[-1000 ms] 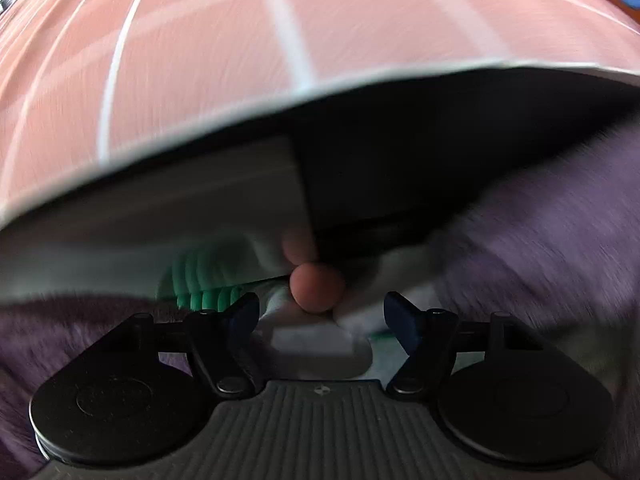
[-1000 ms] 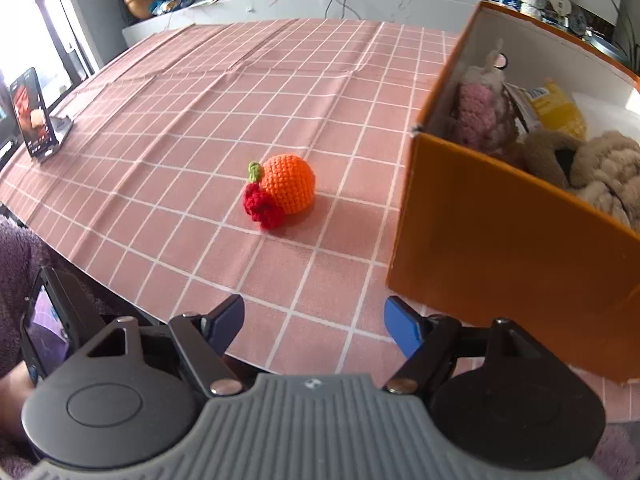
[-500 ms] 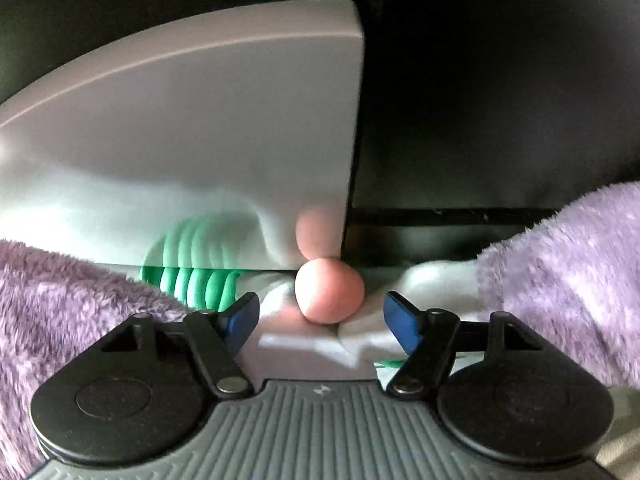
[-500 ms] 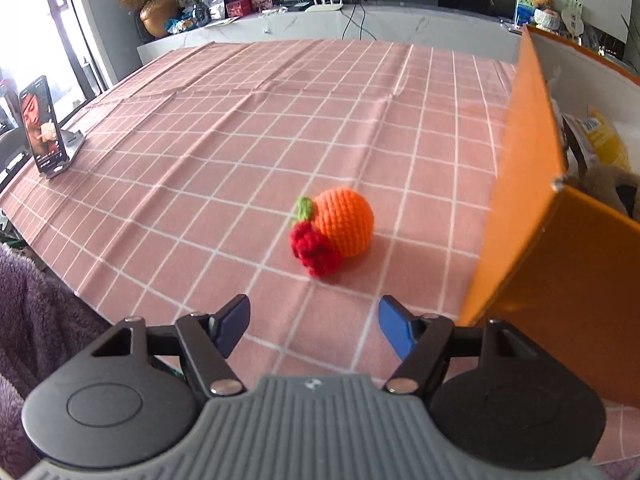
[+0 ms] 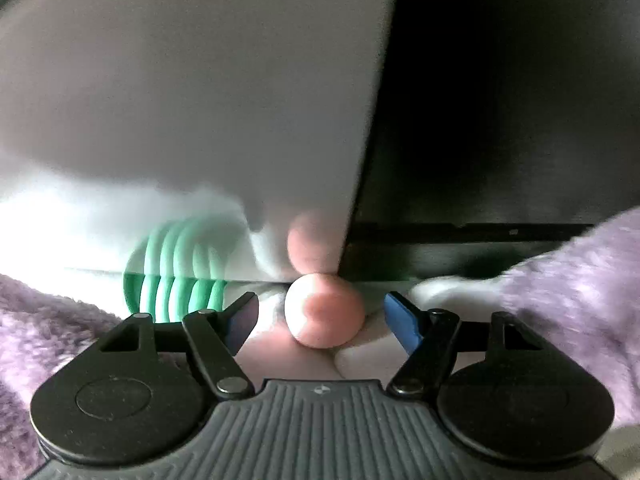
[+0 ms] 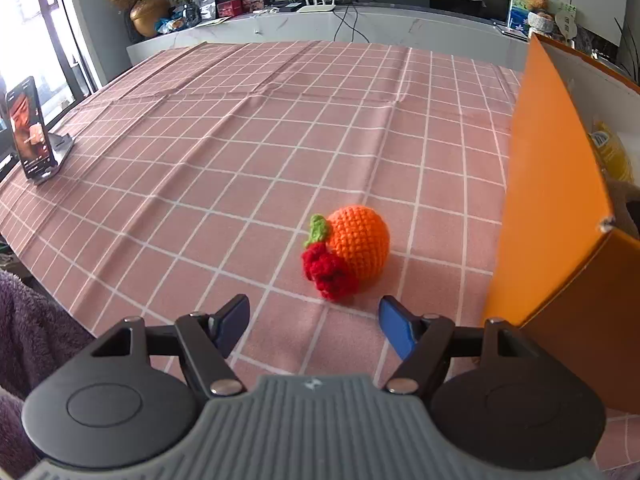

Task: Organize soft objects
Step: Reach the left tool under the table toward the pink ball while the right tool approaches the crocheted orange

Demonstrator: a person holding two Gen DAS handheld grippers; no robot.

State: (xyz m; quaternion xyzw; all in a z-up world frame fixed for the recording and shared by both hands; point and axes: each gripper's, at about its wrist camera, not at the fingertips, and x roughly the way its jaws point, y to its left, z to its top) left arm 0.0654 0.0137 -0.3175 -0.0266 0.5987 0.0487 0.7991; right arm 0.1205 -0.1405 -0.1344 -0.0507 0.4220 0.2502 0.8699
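Observation:
In the right wrist view a crocheted orange toy (image 6: 356, 248) with a green leaf and red berries lies on the pink checked tablecloth (image 6: 240, 140). My right gripper (image 6: 314, 330) is open and empty, just in front of the toy. An orange box (image 6: 560, 208) stands to the right, with a yellow soft item (image 6: 610, 154) showing inside. My left gripper (image 5: 320, 322) is open and empty below the table, facing a white panel (image 5: 200, 120). A pink rounded thing (image 5: 324, 310), what it is I cannot tell, sits between its fingers without being gripped.
A phone on a stand (image 6: 30, 136) is at the table's left edge. A counter with a vase, plants and routers (image 6: 320, 8) runs along the back. Purple fleece (image 5: 580, 280) fills both sides of the left wrist view. A green ribbed item (image 5: 176, 292) lies left of the pink thing.
My right gripper has moved closer to the orange toy and to the right, so the box now shows mostly its side wall. My left gripper has dropped below the table edge toward the white panel.

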